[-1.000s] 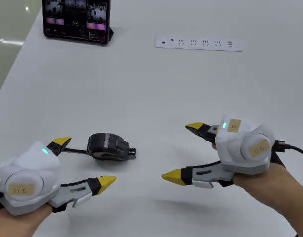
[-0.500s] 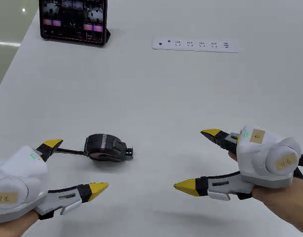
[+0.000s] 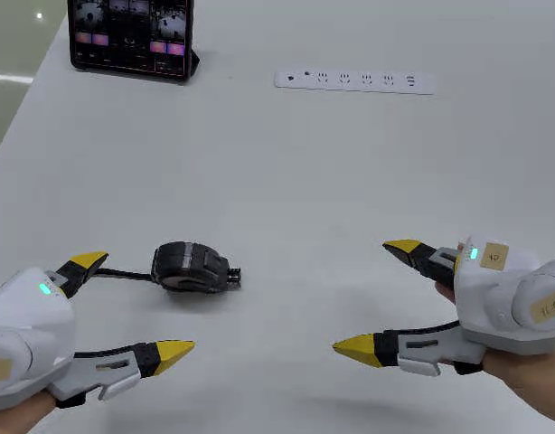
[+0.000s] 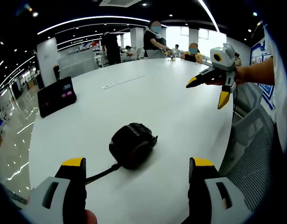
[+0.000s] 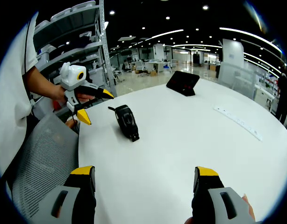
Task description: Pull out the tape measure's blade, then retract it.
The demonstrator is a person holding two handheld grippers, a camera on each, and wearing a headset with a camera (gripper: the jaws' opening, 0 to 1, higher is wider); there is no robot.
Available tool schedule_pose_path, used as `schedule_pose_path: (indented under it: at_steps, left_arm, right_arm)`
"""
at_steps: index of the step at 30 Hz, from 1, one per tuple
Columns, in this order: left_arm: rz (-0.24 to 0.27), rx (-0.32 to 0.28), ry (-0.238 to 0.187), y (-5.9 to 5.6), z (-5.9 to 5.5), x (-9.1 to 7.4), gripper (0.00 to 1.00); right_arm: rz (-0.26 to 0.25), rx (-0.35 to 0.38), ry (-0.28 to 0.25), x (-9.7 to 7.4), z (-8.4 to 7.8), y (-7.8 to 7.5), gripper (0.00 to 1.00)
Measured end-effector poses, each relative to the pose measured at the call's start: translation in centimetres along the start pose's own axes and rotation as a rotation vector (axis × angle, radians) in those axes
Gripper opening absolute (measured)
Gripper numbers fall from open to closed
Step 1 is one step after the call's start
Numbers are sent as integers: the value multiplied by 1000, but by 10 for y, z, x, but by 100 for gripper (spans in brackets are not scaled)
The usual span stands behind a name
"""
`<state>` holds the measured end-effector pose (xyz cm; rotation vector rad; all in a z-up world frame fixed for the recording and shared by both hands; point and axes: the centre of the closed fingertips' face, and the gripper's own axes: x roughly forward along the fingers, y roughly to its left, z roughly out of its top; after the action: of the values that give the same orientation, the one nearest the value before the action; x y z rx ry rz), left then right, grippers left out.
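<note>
2 held level, jaws spread: left gripper near tape measure, right gripper well apart from it; left gripper view adds people beyond it.

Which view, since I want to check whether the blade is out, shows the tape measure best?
The left gripper view: the tape measure lies near, centred ahead of the open jaws, blade tip at its case. The head view shows the tape measure smaller from above; the right gripper view, small and distant.

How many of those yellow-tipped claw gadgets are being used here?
2. The left gripper is low on the left of the head view, near the tape measure; the right gripper is low on the right. Both are open.
</note>
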<state>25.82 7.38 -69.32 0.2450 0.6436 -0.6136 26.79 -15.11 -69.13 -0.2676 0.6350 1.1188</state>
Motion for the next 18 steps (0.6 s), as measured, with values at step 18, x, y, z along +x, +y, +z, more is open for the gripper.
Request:
schedule_pose_path:
  at_steps: [18]
  left_arm:
    - [-9,2,-17,2,1,-9,98]
  right_arm:
    - [-47,25,13,-25,-15,-6,85]
